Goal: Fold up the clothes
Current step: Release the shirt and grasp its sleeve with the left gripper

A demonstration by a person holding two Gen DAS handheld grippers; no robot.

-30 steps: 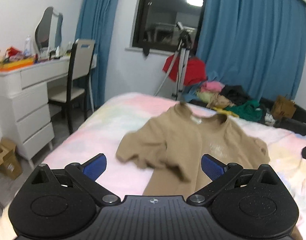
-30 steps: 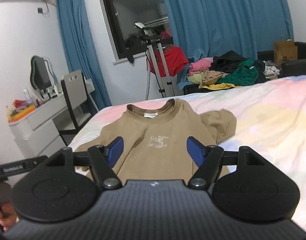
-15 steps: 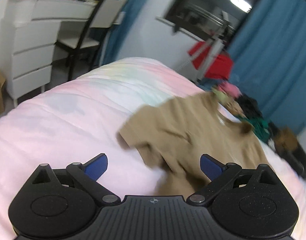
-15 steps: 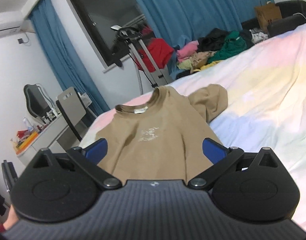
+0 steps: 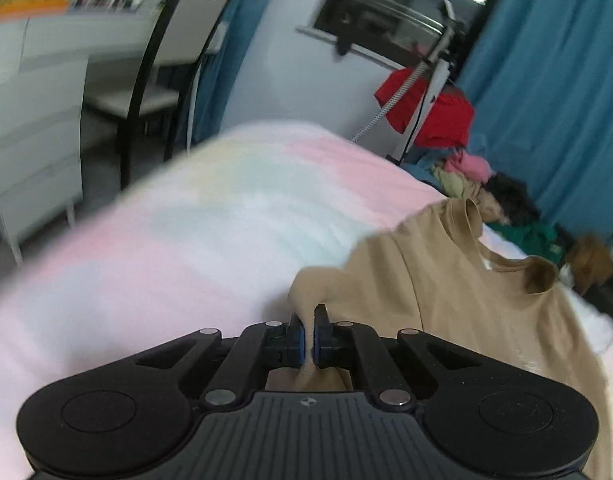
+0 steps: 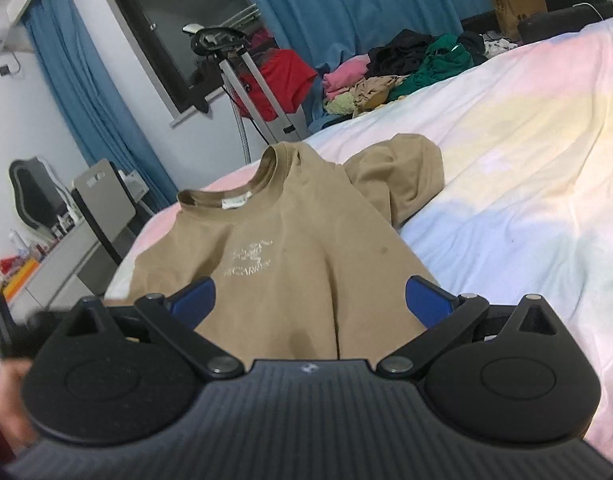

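Tan cotton T-shirt (image 5: 466, 304), seemingly its sleeve, bunched in left tool (image 5: 306, 340).

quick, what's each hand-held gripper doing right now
Left hand-held gripper: its jaws have just closed, shut on the tan shirt at its sleeve.
Right hand-held gripper: open, holding nothing, above the shirt's lower part.

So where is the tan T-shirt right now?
The tan T-shirt lies flat on the pastel bedspread, collar toward the window; the left tongs pinch its sleeve, the right tongs hover open above its hem.
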